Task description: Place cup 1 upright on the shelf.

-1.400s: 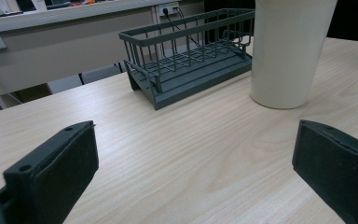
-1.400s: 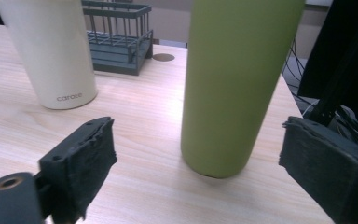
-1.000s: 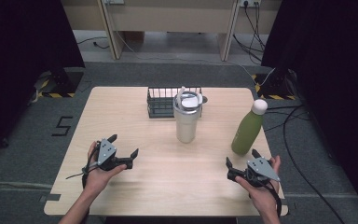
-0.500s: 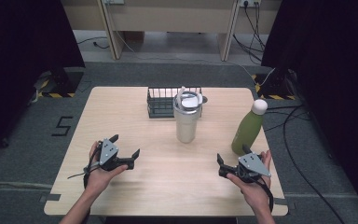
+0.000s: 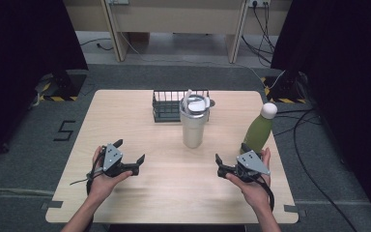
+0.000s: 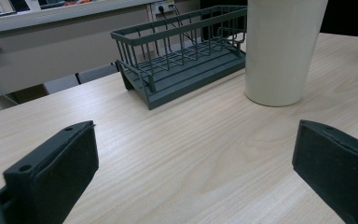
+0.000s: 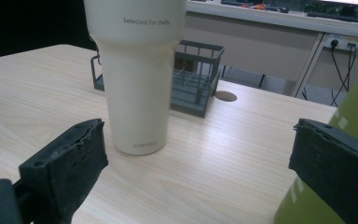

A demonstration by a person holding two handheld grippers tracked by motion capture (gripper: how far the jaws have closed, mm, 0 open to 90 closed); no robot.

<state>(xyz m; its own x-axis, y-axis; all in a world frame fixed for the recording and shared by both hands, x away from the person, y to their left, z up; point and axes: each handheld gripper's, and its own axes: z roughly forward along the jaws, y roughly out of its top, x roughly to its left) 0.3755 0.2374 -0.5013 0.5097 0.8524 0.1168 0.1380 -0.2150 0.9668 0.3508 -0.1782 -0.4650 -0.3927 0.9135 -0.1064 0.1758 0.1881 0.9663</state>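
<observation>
High view, read left to right. At the near left of the worktop [image 5: 174,193]: left gripper [image 5: 131,150], carried in a hand, spread wide, with nothing gripped, pointing over bare wood toward the middle. Farther back, left of centre: dark wire basket [image 5: 166,104], apparently empty. Just to its right and a little nearer: cream tumbler [image 5: 193,128], upright, lid on, standing close against the basket's front corner; cannot tell whether touching.

Near right: right gripper [image 5: 229,157], likewise hand-held, turned leftward. Stands wide, having just been closing a little, with nothing pressed between the pads. Seen along its own jaws in the right gripper view: tumbler ahead, framed nearer the left jaw and apart from both. Far right: green bottle [image 5: 258,133] with a white cap, upright near the worktop's right edge, just beside the right gripper, its flank showing behind the right jaw.

Reads as the approach stage, before any grasp: most likely lining the right gripper up on the tumbler. Next move probably calls for opening back to full width, since the tumbler looks broad for these jaws, then sliding forward level until the pads flank its narrower lower part. Calls also for care with the bottle, which is close enough to be nudged over.
</observation>
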